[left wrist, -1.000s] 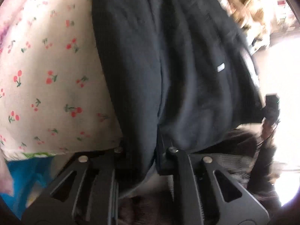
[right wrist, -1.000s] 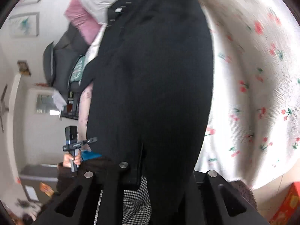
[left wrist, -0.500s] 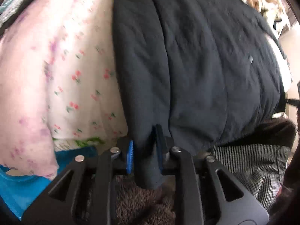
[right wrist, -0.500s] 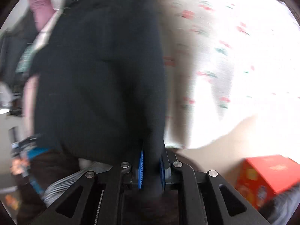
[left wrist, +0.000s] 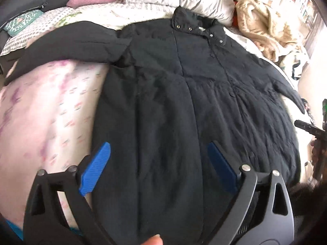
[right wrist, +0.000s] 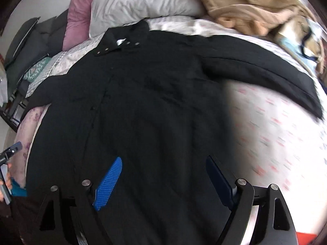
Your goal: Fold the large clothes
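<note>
The long black quilted coat (left wrist: 173,106) lies spread flat, front up, on the cherry-print white bedsheet (left wrist: 61,110), collar toward the grey pillows (right wrist: 143,2), directly beneath both claws. The left gripper (left wrist: 159,163) and right gripper (right wrist: 163,175) hover above its hem, blue-padded fingers (left wrist: 96,167) spread wide, holding nothing
</note>
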